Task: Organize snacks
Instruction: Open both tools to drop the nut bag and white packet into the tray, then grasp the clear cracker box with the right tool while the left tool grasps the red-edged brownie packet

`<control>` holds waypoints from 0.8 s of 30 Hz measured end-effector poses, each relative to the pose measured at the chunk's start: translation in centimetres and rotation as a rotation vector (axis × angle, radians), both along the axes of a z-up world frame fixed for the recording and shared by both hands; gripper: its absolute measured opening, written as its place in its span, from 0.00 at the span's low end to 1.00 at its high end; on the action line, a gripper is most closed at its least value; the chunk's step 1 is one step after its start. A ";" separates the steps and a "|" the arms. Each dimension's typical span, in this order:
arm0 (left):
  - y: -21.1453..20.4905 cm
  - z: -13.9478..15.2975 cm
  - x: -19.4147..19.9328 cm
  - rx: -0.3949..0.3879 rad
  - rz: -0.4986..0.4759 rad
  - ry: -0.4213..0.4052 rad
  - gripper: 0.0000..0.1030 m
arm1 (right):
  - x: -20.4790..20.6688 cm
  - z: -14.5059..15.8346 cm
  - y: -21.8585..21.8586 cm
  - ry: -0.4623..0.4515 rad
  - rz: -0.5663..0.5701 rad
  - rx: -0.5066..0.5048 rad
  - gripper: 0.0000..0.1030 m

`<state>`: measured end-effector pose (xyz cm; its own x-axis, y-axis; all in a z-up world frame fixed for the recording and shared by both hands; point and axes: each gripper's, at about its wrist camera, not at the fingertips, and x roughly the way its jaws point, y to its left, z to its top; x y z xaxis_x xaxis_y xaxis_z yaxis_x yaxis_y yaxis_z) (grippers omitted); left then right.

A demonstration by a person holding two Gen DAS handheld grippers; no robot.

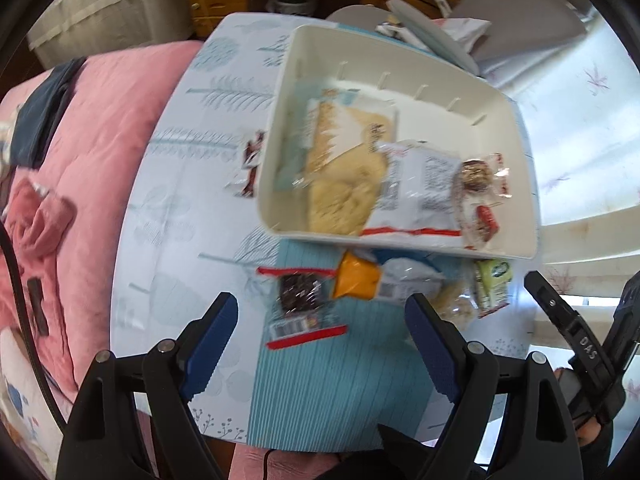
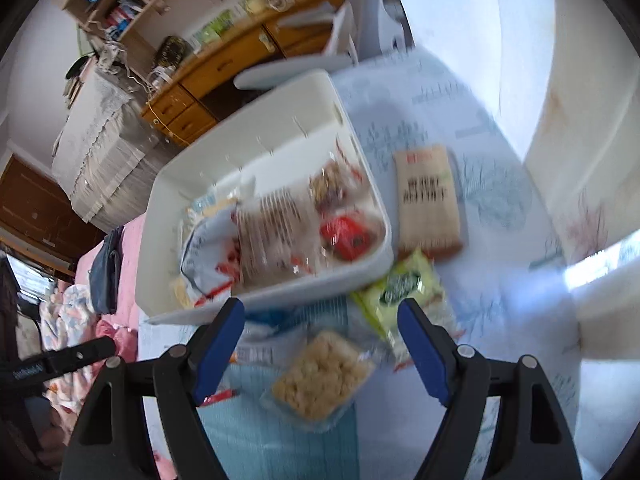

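Both claws hang spread wide over the desk [image 1: 168, 216], nothing between their pads. Just ahead of the left claw [image 1: 320, 320] lie a dark snack packet with red ends [image 1: 300, 304] and an orange packet [image 1: 356, 278]; beyond them sits the white bin [image 1: 524, 184], already holding several wrapped snacks. Between the right claw's [image 2: 320, 324] blue pads lies a clear packet of pale puffed snacks [image 2: 320, 376], a green packet [image 2: 400, 296] just past it, and a brown packet [image 2: 428, 200] farther off beside the bin
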<state>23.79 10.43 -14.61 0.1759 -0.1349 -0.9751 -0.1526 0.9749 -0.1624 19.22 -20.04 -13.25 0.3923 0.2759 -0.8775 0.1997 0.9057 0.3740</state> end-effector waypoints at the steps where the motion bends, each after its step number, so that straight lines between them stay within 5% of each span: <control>1: 0.3 -0.3 -0.3 0.000 0.009 -0.001 0.82 | -0.1 -0.3 0.0 0.021 -0.004 0.017 0.77; 14: 2.6 -5.1 -2.7 -0.028 0.087 -0.064 0.82 | -1.9 -5.3 -0.5 0.295 -0.170 0.241 0.77; 24: 2.4 -10.0 -1.7 -0.028 0.085 0.003 0.82 | -3.4 -8.7 -1.4 0.472 -0.436 0.368 0.77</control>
<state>22.11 12.85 -24.58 0.1850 -0.1472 -0.9716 -0.2348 0.9535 -0.1891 15.80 -21.39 -21.91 0.1372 0.4905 -0.8606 0.7279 0.5394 0.4234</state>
